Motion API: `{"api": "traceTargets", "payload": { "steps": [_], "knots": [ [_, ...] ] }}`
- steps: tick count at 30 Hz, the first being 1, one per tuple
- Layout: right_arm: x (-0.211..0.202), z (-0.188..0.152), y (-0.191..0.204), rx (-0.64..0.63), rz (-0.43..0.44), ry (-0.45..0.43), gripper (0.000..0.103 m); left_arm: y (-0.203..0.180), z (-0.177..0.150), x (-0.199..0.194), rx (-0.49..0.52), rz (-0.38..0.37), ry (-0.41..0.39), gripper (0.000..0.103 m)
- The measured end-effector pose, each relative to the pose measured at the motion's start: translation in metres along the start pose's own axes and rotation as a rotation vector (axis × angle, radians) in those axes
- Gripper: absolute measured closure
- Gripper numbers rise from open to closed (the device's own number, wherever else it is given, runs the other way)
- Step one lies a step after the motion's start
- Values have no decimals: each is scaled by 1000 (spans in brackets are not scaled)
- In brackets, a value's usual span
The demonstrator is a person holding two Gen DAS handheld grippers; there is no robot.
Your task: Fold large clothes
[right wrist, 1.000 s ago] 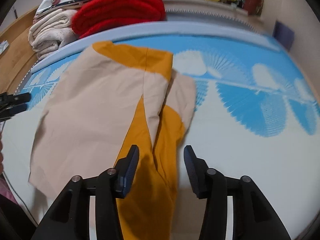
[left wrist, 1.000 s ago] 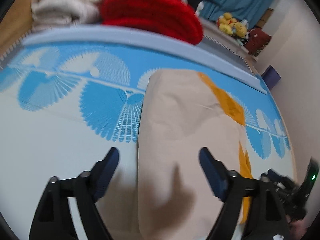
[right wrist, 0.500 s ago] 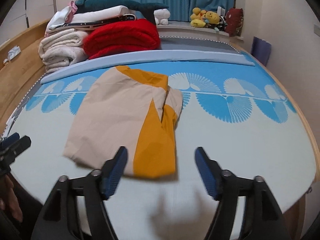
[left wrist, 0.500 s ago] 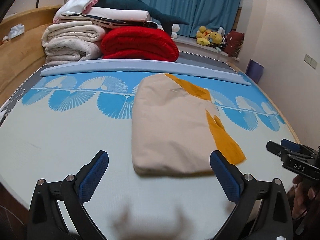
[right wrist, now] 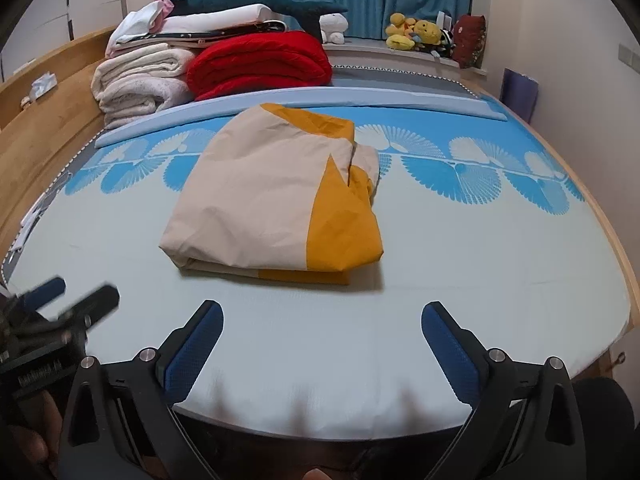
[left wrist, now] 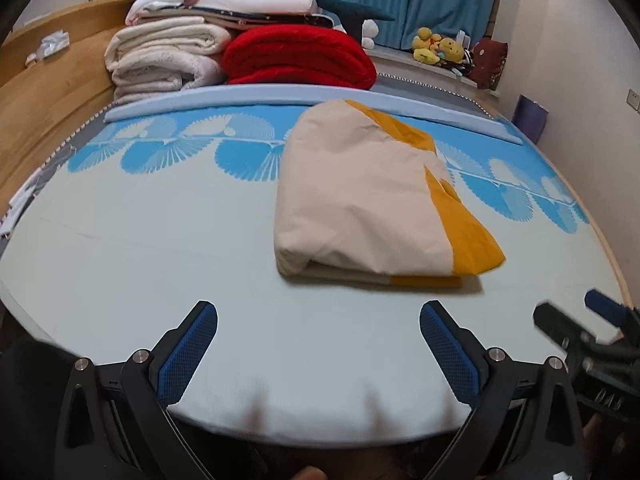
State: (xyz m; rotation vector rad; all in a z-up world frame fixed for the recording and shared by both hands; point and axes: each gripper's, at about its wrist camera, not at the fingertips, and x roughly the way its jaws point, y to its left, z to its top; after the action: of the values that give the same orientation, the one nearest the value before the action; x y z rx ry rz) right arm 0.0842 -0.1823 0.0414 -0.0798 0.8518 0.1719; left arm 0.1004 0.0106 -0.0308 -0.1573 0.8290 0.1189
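Observation:
A beige and orange garment (left wrist: pixel 360 200) lies folded in a flat bundle on the pale blue bed (left wrist: pixel 160 260). It also shows in the right wrist view (right wrist: pixel 272 196). My left gripper (left wrist: pixel 318 328) is open and empty, above the bed's near edge, well short of the garment. My right gripper (right wrist: pixel 322 326) is open and empty too, likewise back from the garment. The right gripper shows at the right edge of the left wrist view (left wrist: pixel 588 328); the left gripper shows at the left edge of the right wrist view (right wrist: pixel 60 300).
Folded white blankets (left wrist: pixel 160 60) and a red blanket (left wrist: pixel 300 56) are stacked at the head of the bed, behind a light blue bolster (left wrist: pixel 260 94). A wooden bed frame (left wrist: pixel 48 92) runs along the left. Plush toys (left wrist: pixel 436 50) sit on a sill by blue curtains.
Both grippers have pulled back from the garment toward the bed's near edge and opened wider. The garment now lies folded over on itself, let go.

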Motion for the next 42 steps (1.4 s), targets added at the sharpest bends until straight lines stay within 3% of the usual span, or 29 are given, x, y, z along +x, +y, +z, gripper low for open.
{"api": "traceTargets", "payload": {
  "steps": [15, 42],
  "knots": [
    [31, 5, 9, -34, -7, -15, 4, -8, 2, 23, 7, -12, 25, 2],
    [36, 6, -1, -23, -23, -11, 4, -17, 0, 23, 41, -41, 21, 2]
  ]
}}
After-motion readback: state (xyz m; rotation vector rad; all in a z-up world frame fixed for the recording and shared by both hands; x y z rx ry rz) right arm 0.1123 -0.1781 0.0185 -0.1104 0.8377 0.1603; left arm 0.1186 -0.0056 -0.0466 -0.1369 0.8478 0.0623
